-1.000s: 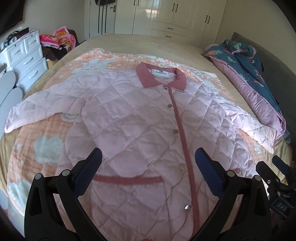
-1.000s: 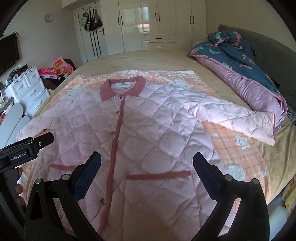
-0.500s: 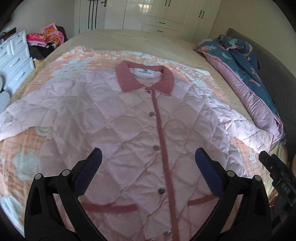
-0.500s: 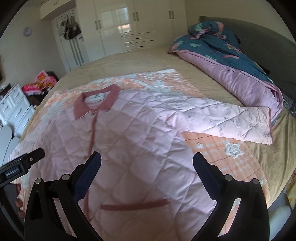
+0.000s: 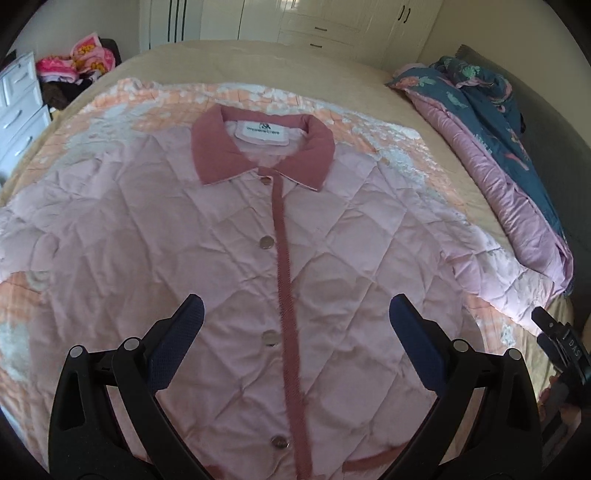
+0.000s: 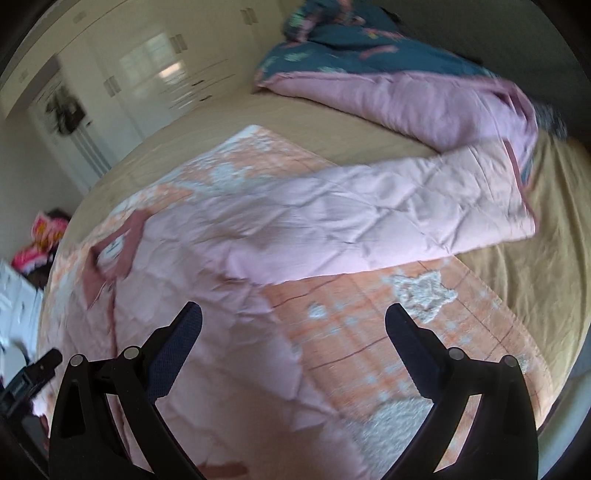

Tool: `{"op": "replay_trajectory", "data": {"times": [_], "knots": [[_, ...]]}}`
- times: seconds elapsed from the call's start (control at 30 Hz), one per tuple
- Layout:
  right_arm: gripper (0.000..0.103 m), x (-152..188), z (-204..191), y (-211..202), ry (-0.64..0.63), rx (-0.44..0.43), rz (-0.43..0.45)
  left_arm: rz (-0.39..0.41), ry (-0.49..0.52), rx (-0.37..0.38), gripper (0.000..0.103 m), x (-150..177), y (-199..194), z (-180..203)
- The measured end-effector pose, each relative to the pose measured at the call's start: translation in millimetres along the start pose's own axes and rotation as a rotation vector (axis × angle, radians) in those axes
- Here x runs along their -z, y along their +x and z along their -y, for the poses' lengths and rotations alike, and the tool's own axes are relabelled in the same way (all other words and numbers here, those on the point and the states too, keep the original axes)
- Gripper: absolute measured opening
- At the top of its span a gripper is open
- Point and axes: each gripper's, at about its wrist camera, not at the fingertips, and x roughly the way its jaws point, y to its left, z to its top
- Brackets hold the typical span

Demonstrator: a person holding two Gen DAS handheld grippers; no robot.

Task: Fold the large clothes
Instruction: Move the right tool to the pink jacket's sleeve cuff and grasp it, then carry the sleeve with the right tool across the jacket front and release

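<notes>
A: Closest in, what do you see?

B: The left gripper [image 5: 293,314] with its fingers spread wide, nothing between them, hanging over the lower front of the pink quilted jacket [image 5: 221,258]. The right gripper [image 6: 293,321] is spread just as wide and empty, over the jacket's edge where it meets the orange checked blanket [image 6: 388,332].

A: Where does the jacket lie?

B: Flat on that blanket on the bed [image 5: 258,59], buttoned, collar [image 5: 214,151] away from the camera. Its hem is cut off behind the gripper frames, and in the left wrist view the sleeves run out of frame. The right wrist view shows one sleeve [image 6: 406,221] stretched out toward the rumpled quilt [image 6: 406,92].

A: Any writing?

B: A white neck label [image 5: 263,133] carries dark print too small to read. The other tool, at the right edge, shows "DAS" [image 5: 574,350]. The right wrist view is blurred, so the lettering there is illegible.

A: Farther back?

B: White wardrobes [image 5: 332,22], a drawer unit [image 5: 18,110] cut by the frame, and a heap of bright clothes [image 5: 85,59].
</notes>
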Motion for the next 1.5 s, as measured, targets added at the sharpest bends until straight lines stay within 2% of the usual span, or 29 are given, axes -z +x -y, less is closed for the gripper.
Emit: {"op": "replay_trajectory", "data": {"times": [0.13,0.33,0.57,0.73,0.8,0.87,0.9,0.93,0.97,1.13,1.3,1.5], "knots": [[0.099,-11,38,19,0.106,0.021,-0.008,-0.016,0.011,-0.022,0.094,-8,20,9],[0.099,-28,95,55,0.287,0.105,-0.049,-0.034,0.04,-0.06,0.094,-19,42,22],[0.099,-44,163,89,0.53,0.11,-0.048,-0.034,0.051,-0.096,0.094,-32,57,24],[0.099,-51,194,100,0.639,0.084,0.023,-0.038,0.053,-0.11,0.094,-38,66,19],[0.09,-56,204,101,0.673,0.074,0.06,-0.038,0.047,-0.106,0.094,-41,67,15],[0.059,-58,215,101,0.723,0.073,0.085,-0.036,0.044,-0.103,0.094,-44,67,13],[0.051,-58,221,99,0.755,0.058,0.099,-0.033,0.041,-0.096,0.094,-46,65,11],[0.039,-58,224,96,0.778,0.032,0.118,-0.03,0.038,-0.096,0.094,-47,64,10],[0.031,-61,223,92,0.771,0.018,0.133,-0.028,0.033,-0.092,0.094,-50,62,8],[0.018,-85,182,58,0.582,-0.057,0.256,-0.003,0.01,-0.098,0.094,-63,48,-3],[0.016,-118,114,19,0.375,-0.138,0.343,0.034,0.007,-0.108,0.094,-77,25,-13],[0.015,-144,40,-12,0.189,-0.207,0.386,0.069,-0.023,-0.068,0.094,-95,-4,-32]]}}
